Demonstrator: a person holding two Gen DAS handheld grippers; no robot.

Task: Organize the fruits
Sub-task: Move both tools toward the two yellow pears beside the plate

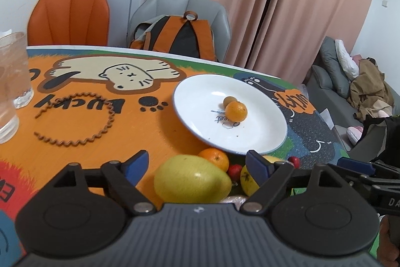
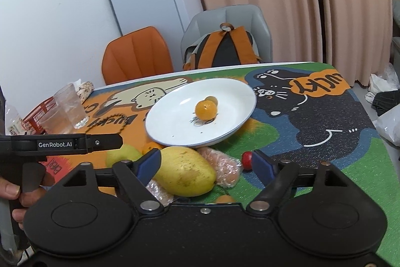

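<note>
Both grippers are hanging released over the fruit pile, nothing pinched! The left gripper (image 1: 196, 164) is spreading its blue pads around a big yellow mango (image 1: 191, 178), not touching it; the right gripper (image 2: 206, 164) is framing that same mango (image 2: 185, 174) too. Beyond, an orange (image 1: 236, 111) is sitting on the white plate (image 1: 200, 116). "GenRobot.AI" is showing on the left gripper's side, "Lucky" on the tablecloth (image 1: 82, 121).
</note>
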